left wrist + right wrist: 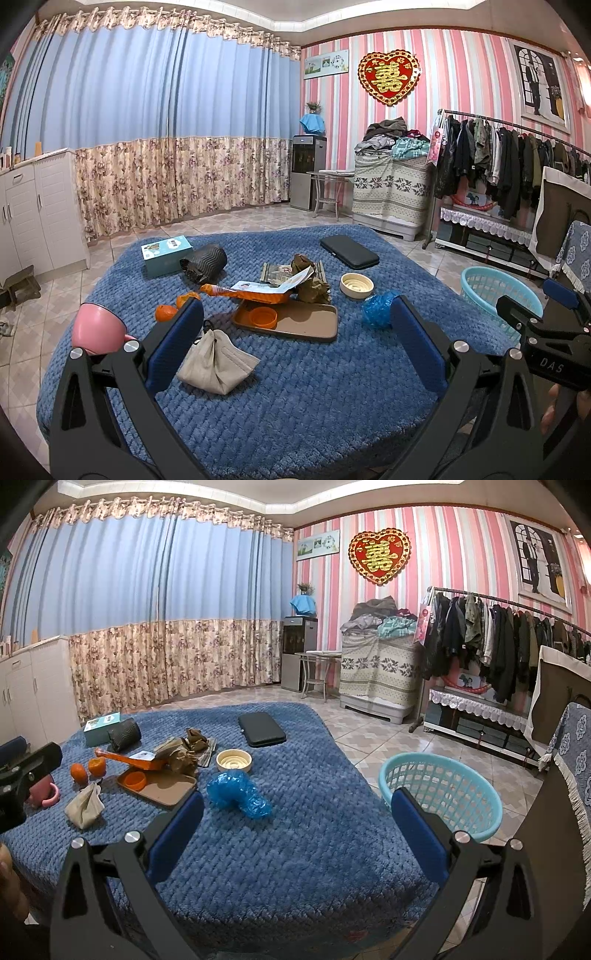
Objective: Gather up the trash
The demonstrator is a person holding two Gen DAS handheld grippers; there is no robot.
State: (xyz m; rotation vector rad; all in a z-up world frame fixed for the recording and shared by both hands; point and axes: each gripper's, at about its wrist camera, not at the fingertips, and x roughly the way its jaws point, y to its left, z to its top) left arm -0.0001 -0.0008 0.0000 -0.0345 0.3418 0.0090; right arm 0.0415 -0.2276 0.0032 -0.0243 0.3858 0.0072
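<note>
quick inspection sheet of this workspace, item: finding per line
surface: blue quilted cover, trash gathered toward its far left.
job's things: crumpled blue plastic bag; brown crumpled paper; orange packet lying over the brown tray; light blue basket on the floor to the right, looks empty.
clutter: black case, cream bowl, pink cup, two oranges, beige pouch, tissue box.
grippers: left hand-held gripper open, empty; right hand-held gripper open, empty.
cables: nothing seen.
surroundings: tiled floor, curtains, clothes rack.
</note>
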